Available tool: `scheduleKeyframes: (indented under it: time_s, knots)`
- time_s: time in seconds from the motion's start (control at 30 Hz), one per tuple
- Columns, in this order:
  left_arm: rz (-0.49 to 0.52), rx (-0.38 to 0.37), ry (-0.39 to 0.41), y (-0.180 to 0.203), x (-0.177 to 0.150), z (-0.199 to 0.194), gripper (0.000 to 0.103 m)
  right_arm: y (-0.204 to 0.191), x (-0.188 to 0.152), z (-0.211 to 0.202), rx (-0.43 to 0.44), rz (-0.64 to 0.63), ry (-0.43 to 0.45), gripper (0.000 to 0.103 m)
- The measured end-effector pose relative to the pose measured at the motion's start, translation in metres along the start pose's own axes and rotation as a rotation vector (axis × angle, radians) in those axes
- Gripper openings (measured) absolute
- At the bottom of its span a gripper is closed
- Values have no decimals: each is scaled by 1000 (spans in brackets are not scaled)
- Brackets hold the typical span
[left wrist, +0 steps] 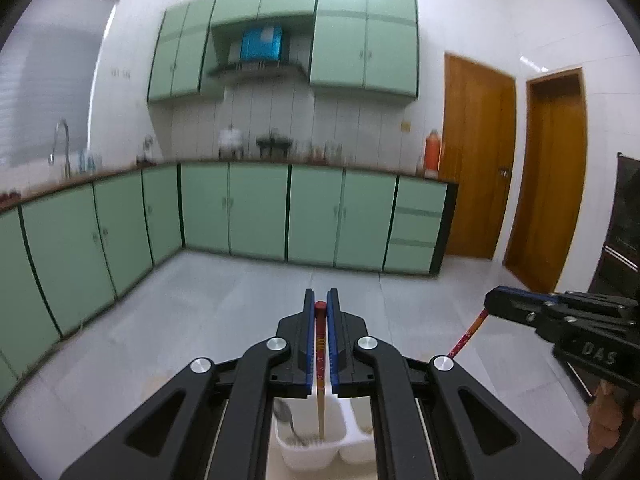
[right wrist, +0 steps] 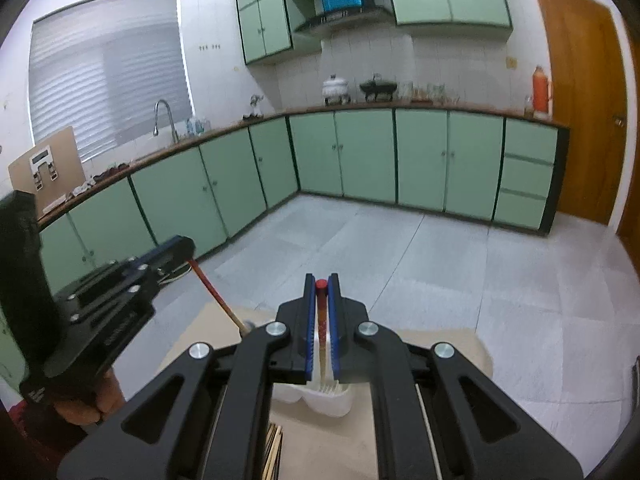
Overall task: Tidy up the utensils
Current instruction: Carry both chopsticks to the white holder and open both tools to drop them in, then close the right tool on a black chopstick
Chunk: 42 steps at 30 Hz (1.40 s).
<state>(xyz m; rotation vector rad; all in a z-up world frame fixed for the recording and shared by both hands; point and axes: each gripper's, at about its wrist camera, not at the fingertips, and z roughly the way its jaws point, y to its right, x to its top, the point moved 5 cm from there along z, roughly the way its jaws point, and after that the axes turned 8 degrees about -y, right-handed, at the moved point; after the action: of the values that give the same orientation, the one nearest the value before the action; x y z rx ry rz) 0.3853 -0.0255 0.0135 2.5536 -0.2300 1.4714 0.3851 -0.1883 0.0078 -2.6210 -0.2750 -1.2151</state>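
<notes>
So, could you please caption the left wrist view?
Left claw shut on a chopstick above the white utensil caddy.

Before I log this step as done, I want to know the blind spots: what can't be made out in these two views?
- Left wrist view: the left hand-held gripper hides most of the white utensil caddy; the chopstick tip's landing spot is unclear.
- Right wrist view: the right hand-held gripper covers the caddy's compartments.
- Right wrist view: the wooden sticks are cut off by the bottom edge.
- Left wrist view: the countertop items are blurred.
</notes>
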Motion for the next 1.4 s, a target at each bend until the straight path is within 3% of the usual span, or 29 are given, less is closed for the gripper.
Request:
scheduleKeyframes:
  time_s: [0.2,0.3,0.43,0.67,0.9,1.13,1.4]
  knots:
    - [-11,13,-16,-12,-15,-12,24,2,-15,-8,-22,11,12,10]
    - [-2,16,-5,-13,-19,-32,28,2,-23,-25,-50,5,47,27]
    - [-3,13,-8,-12,-37,-63,35,-1,-45,-51,-75,11,92,35]
    - [8,28,-41,-5,-108,-103,46,-17,-133,-82,-156,11,153,57]
    - [-23,23,-173,-1,-202,-103,47,-33,-238,-62,-151,18,49,57]
    - [-11,42,-233,-4,-270,-102,50,-51,-317,-42,-123,53,-66,56]
    - [-44,59,-268,-9,-305,-108,50,-72,-352,-32,-97,22,-115,46]
